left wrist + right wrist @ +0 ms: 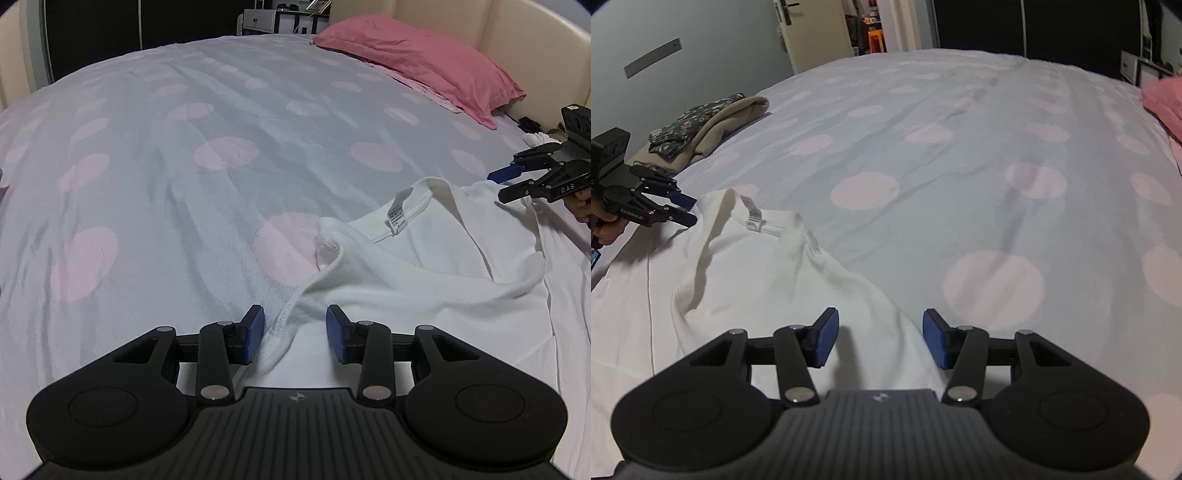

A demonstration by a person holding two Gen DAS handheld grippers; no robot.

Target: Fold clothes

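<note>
A white T-shirt (424,295) lies rumpled on the bed, its neck opening and label (399,210) facing up. My left gripper (295,332) stands open over a hemmed edge of the shirt; the fold runs between the blue pads without being pinched. In the right wrist view, the same shirt (757,277) spreads to the left, and my right gripper (879,338) is open above its near corner, with cloth under the gap. Each gripper also shows in the other's view: the right gripper (498,184) at the shirt's far side, the left gripper (691,211) by the collar.
The bed cover (184,166) is pale blue with pink dots. A pink pillow (417,59) lies at the cream headboard (517,33). A pile of folded clothes (701,125) sits at the bed's left edge. A door (812,33) stands beyond.
</note>
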